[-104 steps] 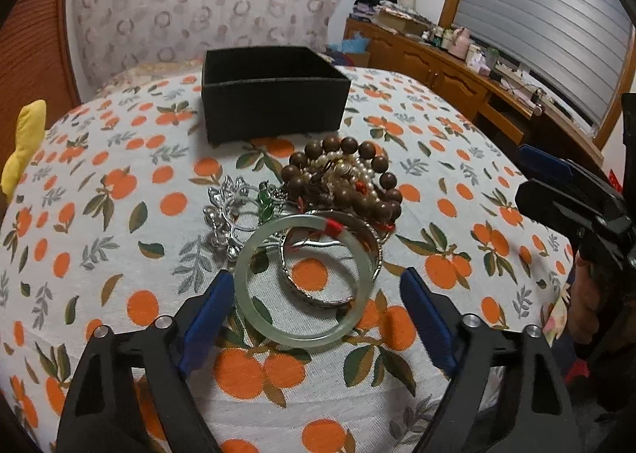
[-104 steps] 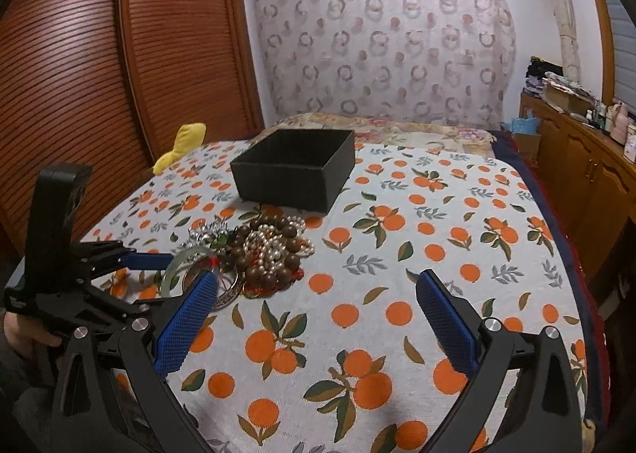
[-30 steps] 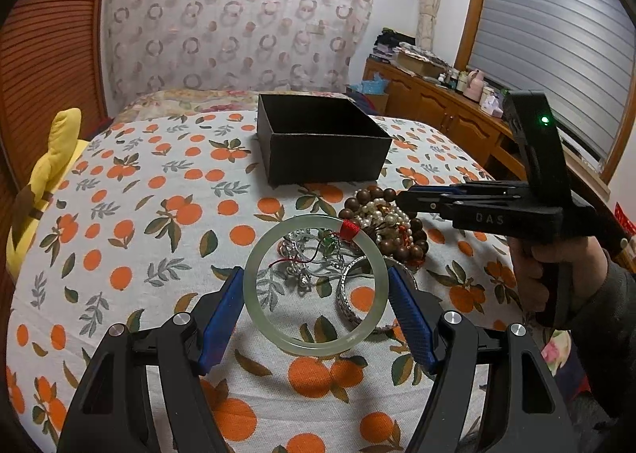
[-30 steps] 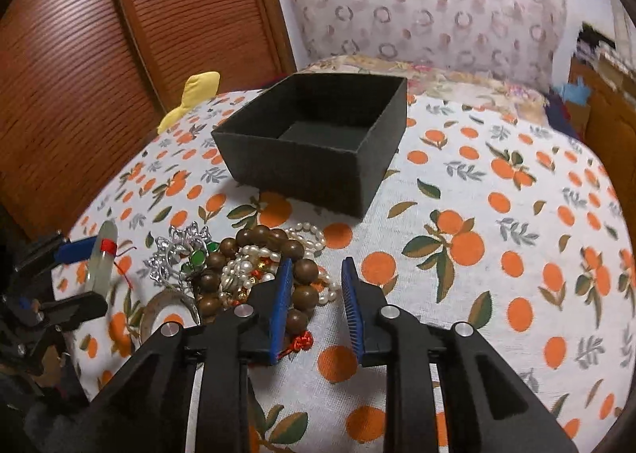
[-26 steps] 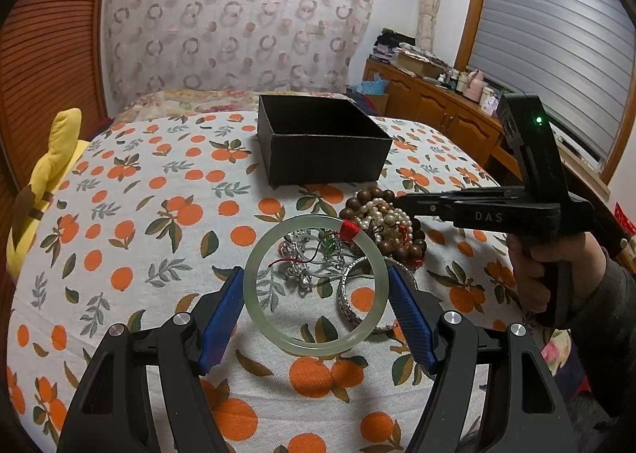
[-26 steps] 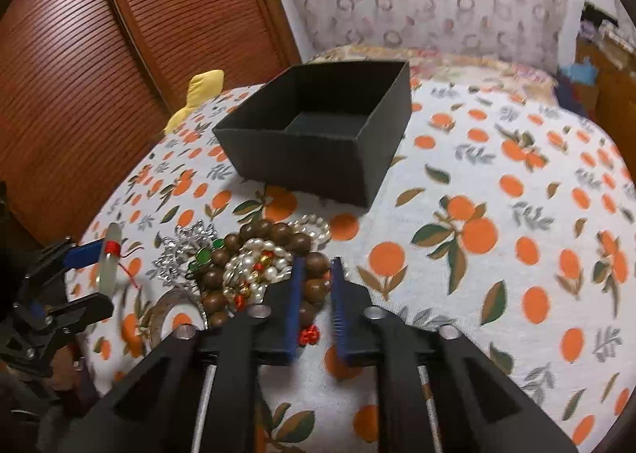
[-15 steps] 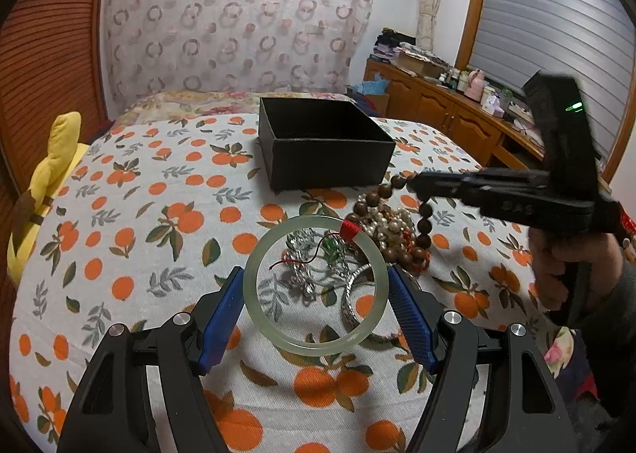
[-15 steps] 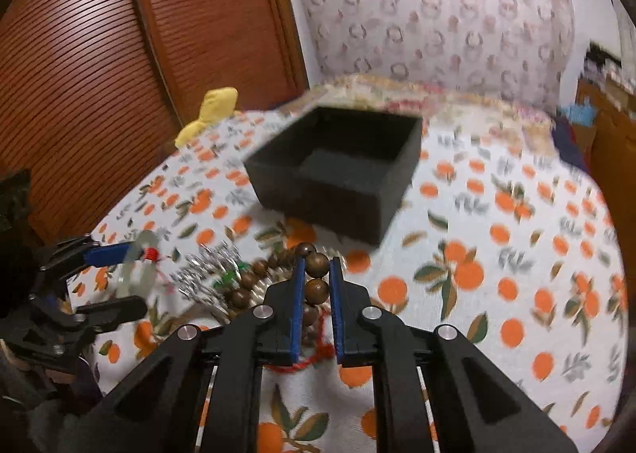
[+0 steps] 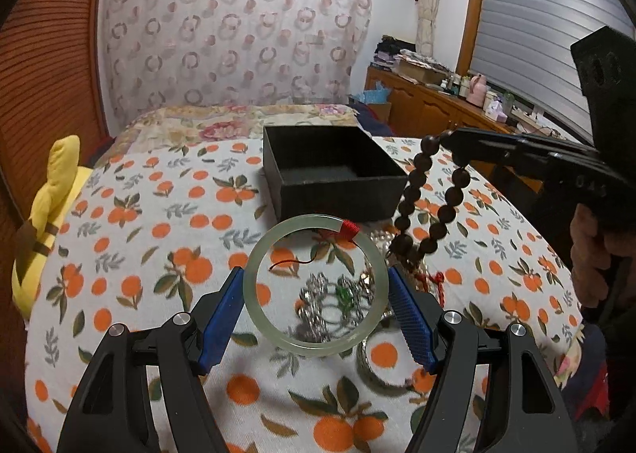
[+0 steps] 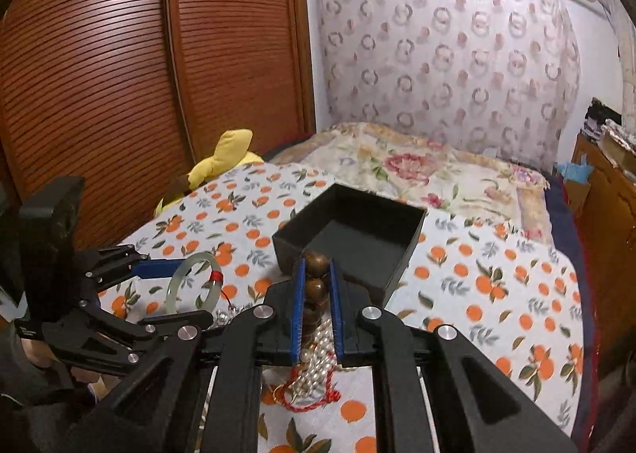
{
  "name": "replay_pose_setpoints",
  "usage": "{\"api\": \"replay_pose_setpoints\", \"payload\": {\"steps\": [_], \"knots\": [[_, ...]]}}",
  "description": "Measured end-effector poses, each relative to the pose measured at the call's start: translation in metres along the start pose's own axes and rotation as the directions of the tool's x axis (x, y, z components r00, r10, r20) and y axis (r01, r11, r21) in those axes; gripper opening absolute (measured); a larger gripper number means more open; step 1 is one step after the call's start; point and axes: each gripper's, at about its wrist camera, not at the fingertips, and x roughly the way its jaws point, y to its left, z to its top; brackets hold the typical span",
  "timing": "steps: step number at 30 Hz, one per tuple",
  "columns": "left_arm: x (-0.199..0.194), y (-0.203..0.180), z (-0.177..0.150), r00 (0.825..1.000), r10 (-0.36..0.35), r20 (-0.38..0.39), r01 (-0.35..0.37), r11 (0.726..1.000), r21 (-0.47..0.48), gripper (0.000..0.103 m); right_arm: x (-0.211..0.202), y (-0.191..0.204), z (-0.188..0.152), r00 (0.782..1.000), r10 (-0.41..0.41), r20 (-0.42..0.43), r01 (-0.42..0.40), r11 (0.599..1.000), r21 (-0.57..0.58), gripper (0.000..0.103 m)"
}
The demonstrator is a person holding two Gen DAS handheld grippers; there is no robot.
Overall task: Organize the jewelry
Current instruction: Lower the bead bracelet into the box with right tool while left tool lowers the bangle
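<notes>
A pale green jade bangle [image 9: 251, 286] with a red thread knot hangs above the bedspread, my left gripper [image 9: 316, 282] shut on its two sides. My right gripper [image 10: 316, 266] is shut on a strand of brown wooden beads [image 10: 316, 286]. In the left wrist view the bead strand [image 9: 413, 190] dangles from the right gripper [image 9: 449, 139], its lower end near the pile. An open black box [image 9: 338, 196] stands just behind, empty inside. The black box [image 10: 391, 274] lies straight ahead of the right gripper. The left gripper [image 10: 192, 292] holds the bangle [image 10: 175, 290] to the left.
Below the bangle lie a silver piece with a green stone [image 9: 340, 296], a silver bangle [image 9: 377, 377] and pearls [image 10: 318, 365] with red cord. A yellow plush toy [image 9: 43, 222] sits at the bed's left edge. A person's hand [image 9: 592, 254] grips the right tool.
My right gripper closed on the wooden bead strand and lifted it up off the pile toward the box. The left gripper, still on the bangle, edged slightly nearer the box.
</notes>
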Motion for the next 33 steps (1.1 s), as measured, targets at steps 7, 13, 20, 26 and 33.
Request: {"api": "replay_pose_setpoints", "payload": {"steps": [7, 13, 20, 26, 33], "knots": [[0.003, 0.001, 0.008, 1.000, 0.002, 0.009, -0.002, 1.000, 0.002, 0.069, -0.009, -0.007, 0.017, 0.999, -0.010, 0.034, 0.011, 1.000, -0.006, 0.013], [0.005, 0.000, 0.007, 1.000, 0.001, 0.006, -0.001, 1.000, 0.004, 0.069, -0.014, -0.006, 0.027, 0.999, -0.005, 0.054, 0.006, 1.000, -0.017, 0.013], [0.006, 0.003, 0.016, 1.000, 0.009, 0.025, -0.009, 1.000, 0.009, 0.069, 0.000, -0.011, 0.043, 0.998, -0.031, 0.057, 0.033, 0.999, -0.032, 0.013], [0.015, 0.005, 0.041, 0.999, 0.014, 0.048, -0.015, 1.000, 0.022, 0.069, 0.014, -0.024, 0.060, 0.996, -0.041, 0.076, 0.043, 0.999, -0.019, 0.012], [0.036, 0.010, 0.063, 0.999, 0.021, 0.047, -0.022, 1.000, 0.015, 0.069, 0.047, -0.036, 0.069, 0.996, -0.076, 0.045, 0.077, 0.997, -0.027, 0.012]]}}
